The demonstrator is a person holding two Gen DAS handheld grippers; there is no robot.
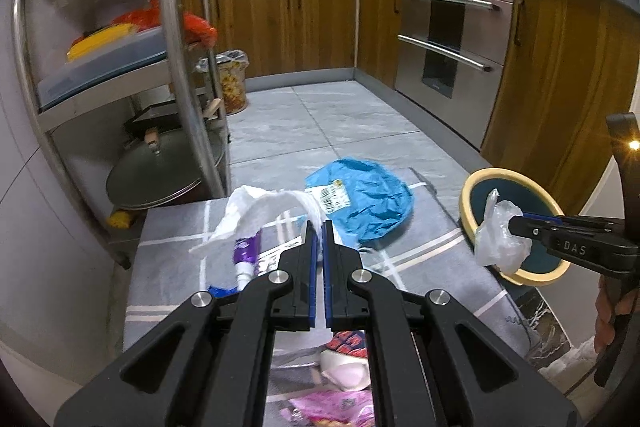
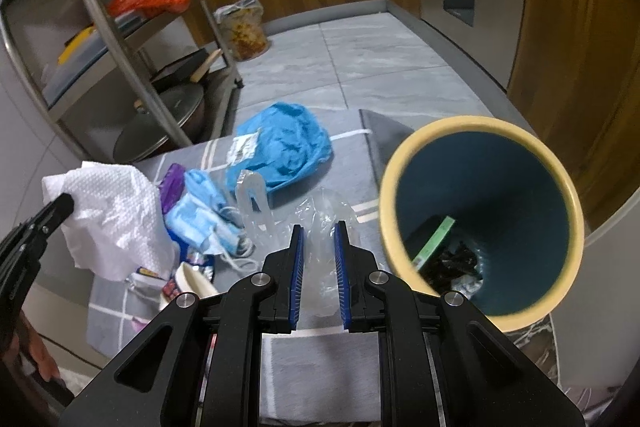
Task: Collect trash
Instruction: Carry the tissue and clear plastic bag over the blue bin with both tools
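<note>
My left gripper (image 1: 319,227) is shut on a white paper towel (image 1: 256,213) that hangs above the grey mat (image 1: 172,267); the same towel (image 2: 112,215) shows at the left of the right wrist view. My right gripper (image 2: 319,229) is shut on a crumpled clear plastic bag (image 2: 320,223), seen from the left wrist view as a bag (image 1: 498,237) held in front of the bin. The yellow-rimmed dark blue bin (image 2: 480,219) stands just right of it, with scraps at its bottom. A blue plastic bag (image 2: 280,147) with a label lies on the mat.
Face masks (image 2: 204,215), a purple tube (image 1: 248,251) and pink wrappers (image 1: 328,403) lie on the mat. A steel rack (image 1: 176,67) with pots and a lid stands left. A patterned bin (image 1: 232,79) sits by wooden cabinets; an oven (image 1: 452,39) is on the right.
</note>
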